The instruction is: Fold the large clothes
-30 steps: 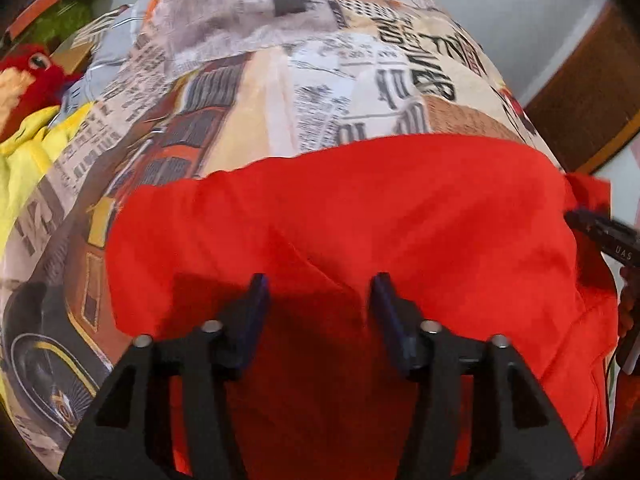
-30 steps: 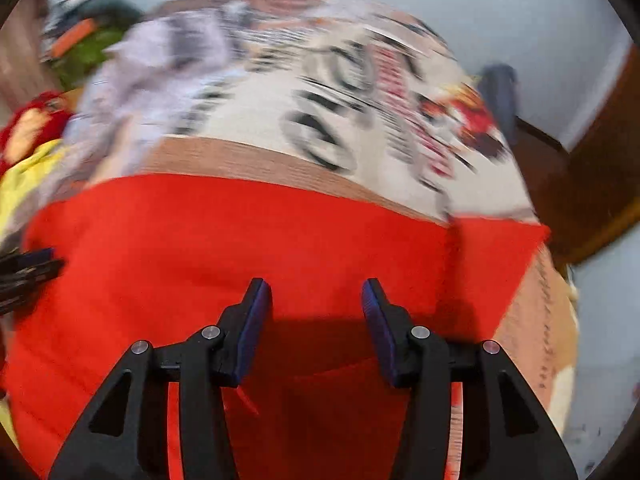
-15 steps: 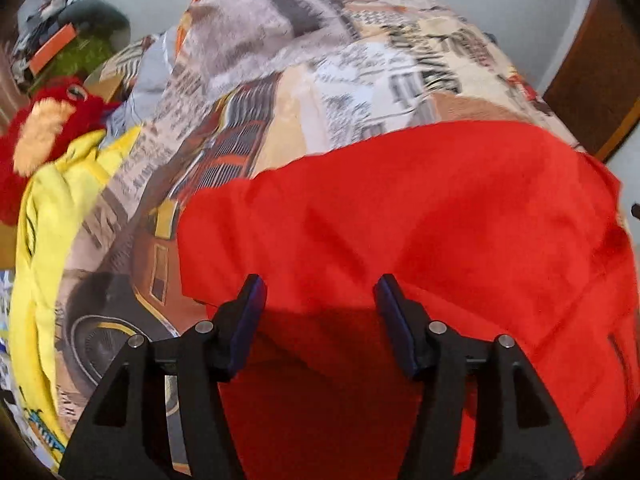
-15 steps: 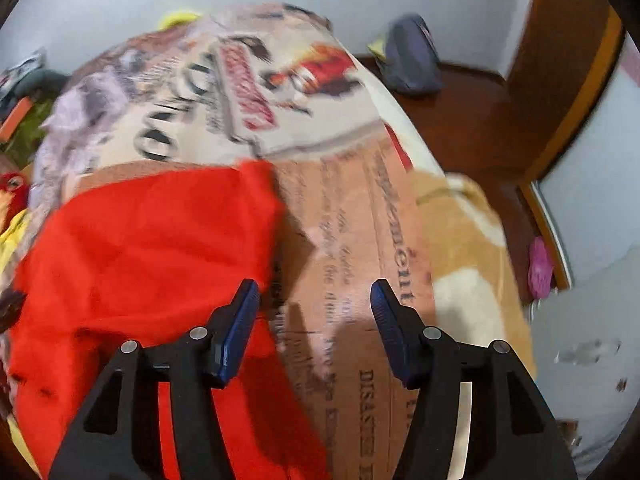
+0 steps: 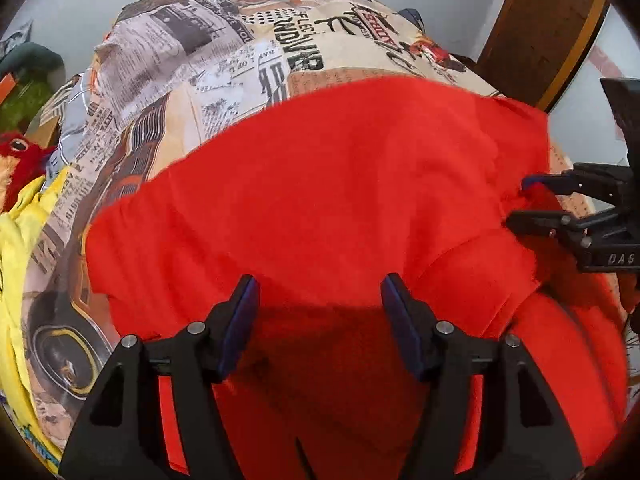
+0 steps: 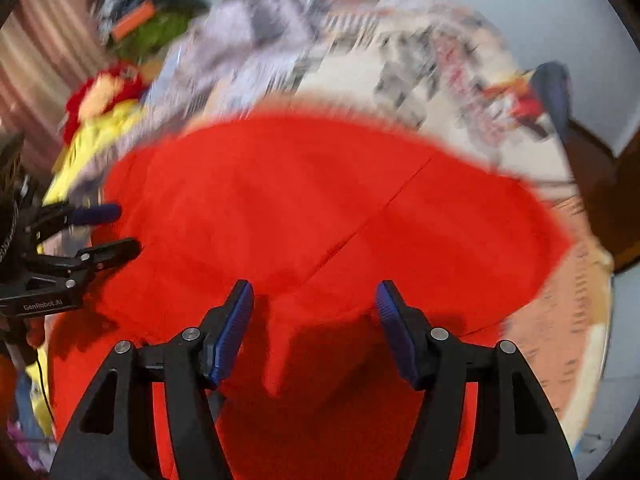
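Note:
A large red garment lies spread on a bed with a newspaper-print cover; it also fills the right wrist view, which is blurred. My left gripper is open over the garment's near part, with nothing between its pads. My right gripper is open above a raised fold of the red cloth. In the left wrist view the right gripper shows at the garment's right edge with red cloth by its fingertips. In the right wrist view the left gripper shows at the garment's left edge.
A yellow garment and a red plush toy lie at the bed's left side. A green plush thing sits at the far left. A dark bag and a wooden door frame stand to the right.
The right gripper swung from the bed's right side back over the red garment. The left gripper shifted a little and the right gripper came into its view at the right.

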Motion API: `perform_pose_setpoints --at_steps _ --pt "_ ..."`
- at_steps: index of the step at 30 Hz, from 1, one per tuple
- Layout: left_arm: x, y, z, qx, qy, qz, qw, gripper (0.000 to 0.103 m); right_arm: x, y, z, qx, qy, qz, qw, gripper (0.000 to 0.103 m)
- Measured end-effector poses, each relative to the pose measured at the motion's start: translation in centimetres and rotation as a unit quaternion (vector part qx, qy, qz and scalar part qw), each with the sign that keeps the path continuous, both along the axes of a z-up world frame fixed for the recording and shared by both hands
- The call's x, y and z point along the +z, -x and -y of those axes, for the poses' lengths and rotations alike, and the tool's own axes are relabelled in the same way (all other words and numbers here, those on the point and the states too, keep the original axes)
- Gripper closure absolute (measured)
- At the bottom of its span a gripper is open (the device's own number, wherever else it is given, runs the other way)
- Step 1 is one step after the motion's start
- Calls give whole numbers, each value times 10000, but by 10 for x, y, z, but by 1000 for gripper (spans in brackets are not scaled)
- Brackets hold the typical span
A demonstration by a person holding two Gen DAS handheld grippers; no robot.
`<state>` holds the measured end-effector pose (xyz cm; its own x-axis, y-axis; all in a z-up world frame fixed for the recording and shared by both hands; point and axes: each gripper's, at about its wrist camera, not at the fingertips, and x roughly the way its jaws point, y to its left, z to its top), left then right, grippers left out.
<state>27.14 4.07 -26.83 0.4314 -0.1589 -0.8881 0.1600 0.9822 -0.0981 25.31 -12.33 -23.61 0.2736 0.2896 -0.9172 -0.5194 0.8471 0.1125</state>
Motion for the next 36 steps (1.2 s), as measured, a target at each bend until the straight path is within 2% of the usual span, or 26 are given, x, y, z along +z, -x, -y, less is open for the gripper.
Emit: perform_pose_setpoints --at_steps 2,4,7,12,14,16,18,21,22,24,25,28,31,33,36 --pt "0 5 -9 205 153 21 9997 32 0 7 7 6 -112 112 9999 40" --pt "2 10 -22 323 388 -23 9987 32 0 11 19 -53 -153 -9 9999 37" --pt "5 22 -31 390 448 4 9982 31 3 14 39 -258 -300 -166 9991 37" --pt "12 42 -55 486 122 50 9987 30 6 14 63 -673 -437 -268 9964 37" --pt "19 47 -68 662 -270 171 9973 30 10 12 68 -791 -415 -213 9958 37" --pt "28 50 -88 922 -385 310 9945 30 18 12 76 -922 -444 -84 9947 37" --pt "32 50 -113 1322 -97 316 9907 30 27 9 85 -1090 -458 100 9929 37" --pt "25 46 -151 1934 728 121 9783 30 36 1 98 -1358 -618 259 9885 37" --pt "17 45 -167 2216 1200 11 9677 30 37 -3 103 -1470 -682 275 9864 37" --pt "4 45 -181 2483 1785 -110 9520 30 36 -14 113 -1792 -815 243 9801 37" --pt "-9 42 -191 2602 2191 -231 9401 30 34 -18 116 -1875 -857 201 9783 37" --pt "-34 33 -200 2815 2743 -439 9185 30 20 -34 124 -2078 -1015 -20 9729 37" --pt "-49 23 -204 2874 3111 -463 9047 30 8 -46 127 -2144 -1050 -209 9709 37" --pt "-51 15 -203 2841 3178 -405 9037 30 -2 -54 128 -2192 -1053 -315 9695 37" --pt "-56 -5 -200 2735 3042 -418 9116 30 -14 -63 128 -2198 -1129 -467 9679 37"
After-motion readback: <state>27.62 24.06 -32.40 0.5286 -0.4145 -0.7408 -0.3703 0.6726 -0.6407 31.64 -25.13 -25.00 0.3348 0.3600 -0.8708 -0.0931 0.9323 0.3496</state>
